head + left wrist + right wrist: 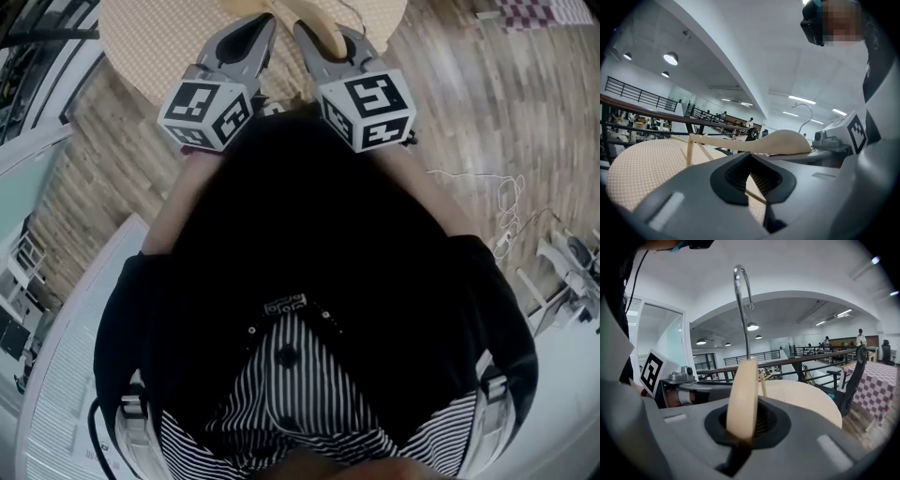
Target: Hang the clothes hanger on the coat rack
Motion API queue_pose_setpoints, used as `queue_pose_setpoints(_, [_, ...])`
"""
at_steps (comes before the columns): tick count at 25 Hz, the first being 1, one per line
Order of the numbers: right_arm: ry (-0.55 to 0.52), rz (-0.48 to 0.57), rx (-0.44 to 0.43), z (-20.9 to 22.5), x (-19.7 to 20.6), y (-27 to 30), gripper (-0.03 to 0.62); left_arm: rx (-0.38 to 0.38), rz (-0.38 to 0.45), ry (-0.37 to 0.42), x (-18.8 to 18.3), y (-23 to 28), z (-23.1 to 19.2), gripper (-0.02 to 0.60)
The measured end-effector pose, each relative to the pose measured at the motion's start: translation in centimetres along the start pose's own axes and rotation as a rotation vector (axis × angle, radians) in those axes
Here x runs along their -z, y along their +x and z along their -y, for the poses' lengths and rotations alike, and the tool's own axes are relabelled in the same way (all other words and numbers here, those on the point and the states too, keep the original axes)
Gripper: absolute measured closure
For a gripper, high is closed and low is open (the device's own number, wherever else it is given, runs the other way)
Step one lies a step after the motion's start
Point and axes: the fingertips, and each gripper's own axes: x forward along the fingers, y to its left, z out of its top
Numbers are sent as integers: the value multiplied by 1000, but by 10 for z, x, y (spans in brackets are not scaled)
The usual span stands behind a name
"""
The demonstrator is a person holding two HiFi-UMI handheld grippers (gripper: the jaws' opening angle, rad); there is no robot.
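A pale wooden clothes hanger (pixel 319 23) with a metal hook is held between both grippers, out in front of the person's black top. My left gripper (pixel 751 176) is shut on the hanger's thin lower rod (pixel 757 197). The hanger's broad wooden arm (pixel 783 143) and its hook (pixel 806 112) show beyond the jaws. My right gripper (pixel 743 425) is shut on the thick wooden body (pixel 743 394), and the steel hook (pixel 743 305) rises straight above it. In the head view the left gripper (pixel 265 26) and right gripper (pixel 302 30) sit side by side, tips almost touching. No coat rack is in view.
A round beige table (pixel 159 47) lies just beyond the grippers. Wooden floor (pixel 469 103) spreads to the right, with white cables (pixel 506 202) and white equipment (pixel 572 272). A dark railing (pixel 811 359), an office chair (pixel 851 380) and a checked tablecloth (pixel 876 380) stand farther off.
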Motion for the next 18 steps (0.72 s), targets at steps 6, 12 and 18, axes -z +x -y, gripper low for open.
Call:
queue_pose_setpoints(6, [3,-38,22,7,2,5,592,-26,17,-17,-6,-3,-12,578])
queue_pose_setpoints(12, [-18,-55,-12,30,-6,2,592,-65,22,-31,-7,16,-9,578])
queue_pose_setpoints(18, [-39,-73,-120,32,-18,49,592,-163,24,-37,-13,25,-44,578])
